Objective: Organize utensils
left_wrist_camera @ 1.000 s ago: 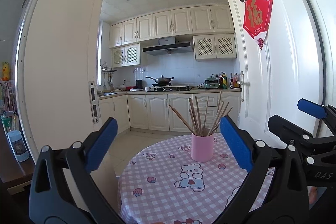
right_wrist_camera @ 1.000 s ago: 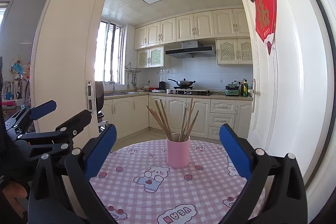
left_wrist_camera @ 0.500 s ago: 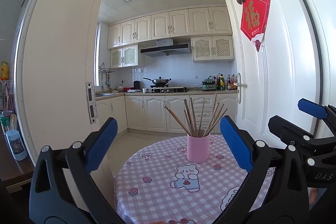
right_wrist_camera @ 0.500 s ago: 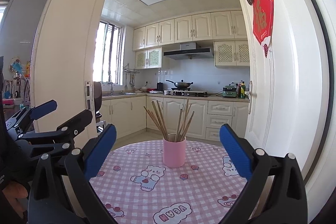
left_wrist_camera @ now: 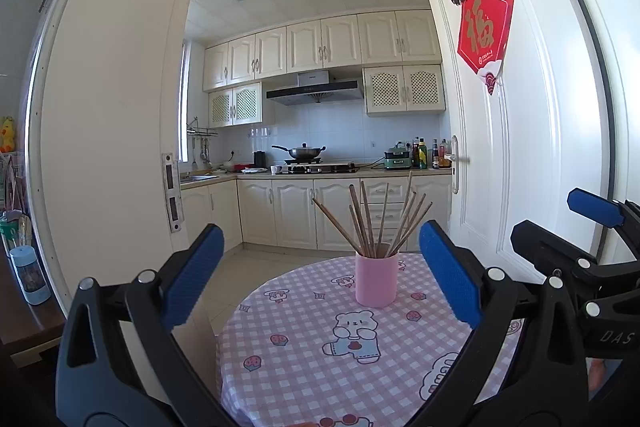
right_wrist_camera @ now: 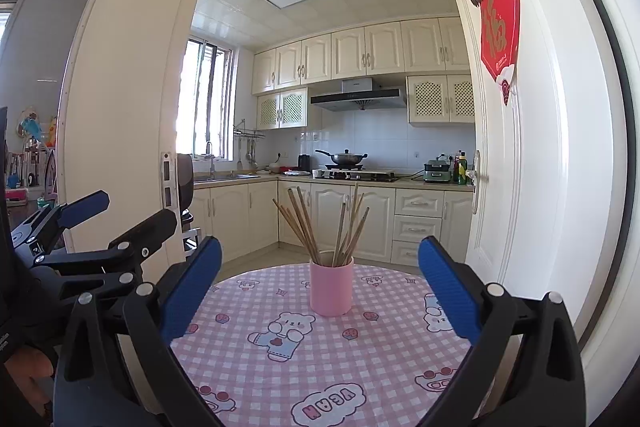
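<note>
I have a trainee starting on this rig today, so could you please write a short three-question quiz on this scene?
1. True or false: the chopsticks lie flat on the checked tablecloth.
2. Multiple choice: the pink cup stands (A) on the kitchen counter, (B) on the round table, upright, (C) in the sink.
3. Fill in: the left hand-held gripper and the right hand-held gripper are both ____, with nothing between their fingers.

Key: 1. False: they stand fanned out in the pink cup. 2. B. 3. open.
</note>
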The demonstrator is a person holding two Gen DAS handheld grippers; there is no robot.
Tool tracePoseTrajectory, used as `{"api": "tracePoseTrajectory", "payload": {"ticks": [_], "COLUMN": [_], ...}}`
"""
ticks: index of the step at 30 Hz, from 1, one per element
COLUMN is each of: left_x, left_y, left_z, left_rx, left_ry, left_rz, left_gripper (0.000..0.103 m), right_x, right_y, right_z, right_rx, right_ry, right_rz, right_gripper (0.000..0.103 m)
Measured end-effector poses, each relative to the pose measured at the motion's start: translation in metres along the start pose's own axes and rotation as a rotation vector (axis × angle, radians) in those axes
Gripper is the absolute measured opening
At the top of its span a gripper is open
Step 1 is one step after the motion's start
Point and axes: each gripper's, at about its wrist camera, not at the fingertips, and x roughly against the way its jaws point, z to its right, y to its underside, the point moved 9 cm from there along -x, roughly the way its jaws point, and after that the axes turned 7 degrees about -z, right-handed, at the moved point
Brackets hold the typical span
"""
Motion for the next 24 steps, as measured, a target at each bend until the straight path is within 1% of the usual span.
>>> {"api": "tracePoseTrajectory", "payload": {"ticks": [24], "left_x": [-0.0025], "left_y": [0.0046], "left_z": [-0.0017], "left_rx": [-0.005], "left_ry": [0.002], "left_rz": [-0.010], "left_gripper": [0.096], "right_x": [-0.0033], "right_y": [0.0027], "right_z": [0.0015], "right_rx": [-0.005], "right_ry": [-0.002], "right_rz": [-0.012], "right_gripper": [0.095]}}
